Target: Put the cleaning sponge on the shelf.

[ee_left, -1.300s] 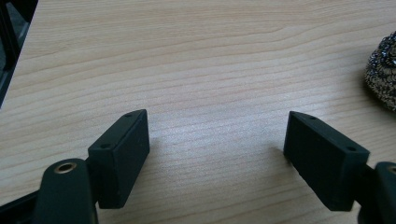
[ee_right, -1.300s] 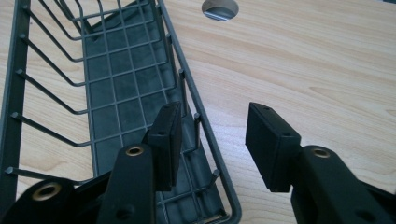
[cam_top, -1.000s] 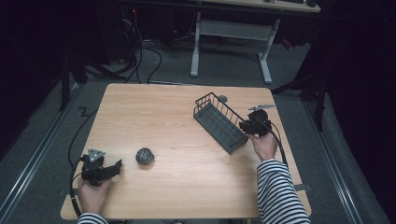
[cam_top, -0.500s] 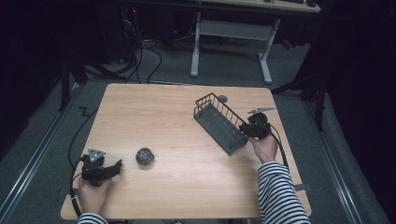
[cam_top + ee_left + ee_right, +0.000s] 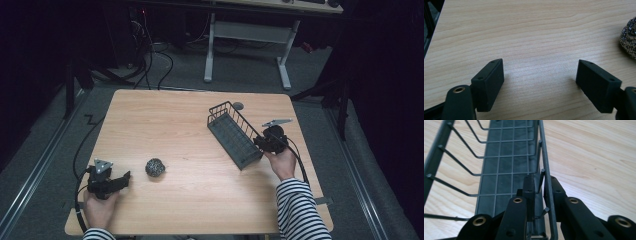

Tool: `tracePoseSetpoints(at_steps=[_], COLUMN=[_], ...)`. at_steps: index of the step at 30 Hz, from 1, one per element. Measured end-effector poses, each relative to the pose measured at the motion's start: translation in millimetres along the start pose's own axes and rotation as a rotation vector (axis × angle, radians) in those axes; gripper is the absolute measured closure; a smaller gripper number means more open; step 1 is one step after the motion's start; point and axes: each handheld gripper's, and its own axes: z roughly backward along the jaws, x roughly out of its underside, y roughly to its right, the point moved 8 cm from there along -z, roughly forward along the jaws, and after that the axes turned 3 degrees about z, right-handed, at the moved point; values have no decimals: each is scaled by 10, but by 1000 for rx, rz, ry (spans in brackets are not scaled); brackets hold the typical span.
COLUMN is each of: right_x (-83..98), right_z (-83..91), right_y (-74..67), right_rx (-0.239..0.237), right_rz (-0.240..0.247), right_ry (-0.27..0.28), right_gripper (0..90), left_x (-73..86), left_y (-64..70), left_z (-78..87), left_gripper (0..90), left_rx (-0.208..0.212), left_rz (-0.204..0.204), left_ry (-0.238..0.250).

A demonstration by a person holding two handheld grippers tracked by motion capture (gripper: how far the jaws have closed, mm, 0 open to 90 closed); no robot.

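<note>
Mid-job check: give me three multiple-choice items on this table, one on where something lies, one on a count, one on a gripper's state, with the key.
1. Where is the steel-wool ball?
A. in the wire basket
B. on the table, just right of the left gripper
C. on the floor

2. How many loose items lie on the table besides the grippers?
A. two
B. four
C. five

3. What is the right gripper doing?
A. hanging open in the air
B. clamped on the ball
C. shut on the basket's wall

Key: 1 B, the ball sits on bare wood beside the left gripper; 2 A, just the ball and the wire basket; 3 C, in the right gripper view its jaws pinch the wire rim.
</note>
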Motion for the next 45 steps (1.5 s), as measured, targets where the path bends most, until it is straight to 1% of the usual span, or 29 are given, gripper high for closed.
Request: tracePoseSetpoints(at_steps=[1, 2, 3, 4, 5, 8, 11, 12, 13, 14, 17, 18, 19, 21, 22, 26, 30, 34, 35, 39, 41, 44, 45], right_x=[21, 21, 40, 40, 45, 73, 102, 102, 121, 121, 139, 139, 149, 158, 166, 214, 245, 265, 272, 286, 308, 315, 313], right_z=[17, 17, 35, 35, 42, 68, 91, 91, 110, 110, 135, 135, 149, 159, 161, 185, 213, 237, 246, 259, 272, 277, 277], right_y=[-34, -34, -67, -67, -83, -177, -227, -227, -266, -266, -364, -364, -433, -481, -508, -562, -597, -668, -700, -738, -754, -759, -755], right_rx=[-14, -14, -18, -18, -16, -26, -46, -46, -48, -48, -60, -60, -59, -60, -69, -95, -100, -105, -107, -110, -126, -128, -122], right_rz=[-7, -7, 3, 3, 14, 30, 23, 23, 33, 33, 57, 57, 81, 94, 87, 74, 75, 100, 115, 128, 112, 108, 108], right_ry=[9, 9, 10, 10, 10, 13, 27, 27, 26, 26, 21, 21, 17, 21, 30, 46, 48, 46, 44, 51, 68, 66, 66], right_gripper=[798, 798, 798, 798, 798, 798, 800, 800, 800, 800, 806, 806, 805, 805, 805, 807, 807, 806, 806, 805, 805, 792, 762], left_x=[0, 0, 0, 0, 0, 0, 0, 0, 0, 0, 0, 0, 0, 0, 0, 0, 0, 0, 0, 0, 0, -1, 0], left_y=[-1, -1, 0, 0, -1, -1, -1, 0, -1, -1, 0, 0, 0, 0, 0, 0, 0, 0, 0, 0, -1, 0, 0], left_z=[0, 0, 0, 0, 0, 0, 0, 0, 1, 1, 0, 0, 0, 0, 0, -1, 0, -1, -1, 0, 0, -1, 0], left_gripper=[229, 229, 229, 229, 229, 229, 229, 229, 229, 229, 229, 229, 229, 229, 229, 229, 229, 229, 229, 229, 229, 230, 230], left_rx=[0, 0, 1, 1, 1, 0, 1, 1, 1, 1, 0, 0, 0, 1, 1, -1, 0, -1, -1, 0, 1, -2, 0], left_rz=[0, 0, 1, 1, 1, 0, 1, 0, 1, 1, 0, 0, 0, 0, 0, 0, 0, 0, 0, 0, 0, -1, 0], left_ry=[0, 0, 0, 0, 1, 0, 0, 0, 0, 0, 0, 0, 0, 0, 0, 1, 0, 1, 1, 0, 0, 1, 0])
